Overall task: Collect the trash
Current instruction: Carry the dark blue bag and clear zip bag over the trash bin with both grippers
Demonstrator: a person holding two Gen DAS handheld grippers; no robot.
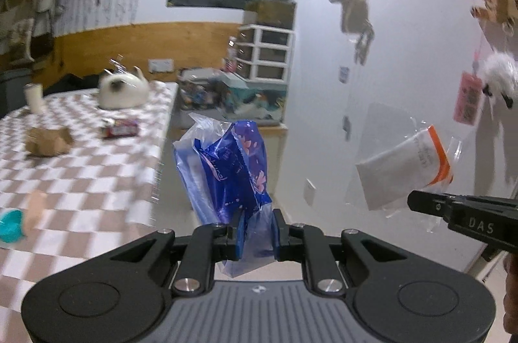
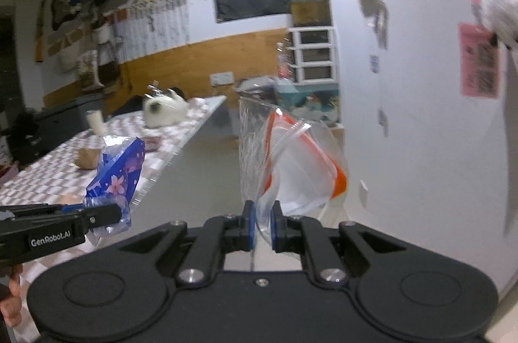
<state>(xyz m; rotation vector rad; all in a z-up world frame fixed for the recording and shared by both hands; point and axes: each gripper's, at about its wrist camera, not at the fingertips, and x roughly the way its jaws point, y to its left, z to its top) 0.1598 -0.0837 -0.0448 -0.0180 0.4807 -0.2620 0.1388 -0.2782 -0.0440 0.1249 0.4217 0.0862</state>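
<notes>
Left claw (image 1: 257,228): closed on the blue wrapper (image 1: 226,168); we see the pads pinching its lower end, the rest standing up past the fingertips.
Right claw (image 2: 261,224): closed on the clear zip bag (image 2: 301,171), gripped at its bottom edge, orange seal strip toward 2 o'clock.
Where the trash is: both pieces are in the air, clear of the checkered table (image 1: 81,165), which lies at 9 o'clock in the left view.
Handling, wrapper: we judge it light, crinkly film, slippery; pinch a bunched fold, not a single layer.
Handling, zip bag: thin and floppy, likely to sag or slide; the seal strip looks like the stiffest hold.
Left view only: cardboard box (image 1: 48,140), dark packet (image 1: 119,129), teal item (image 1: 11,226) at the table's near edge — possibly more trash.
Right view only: the wrapper's flower print and the left claw from the side.
Blur: heavy in both views; small detail is uncertain.
</notes>
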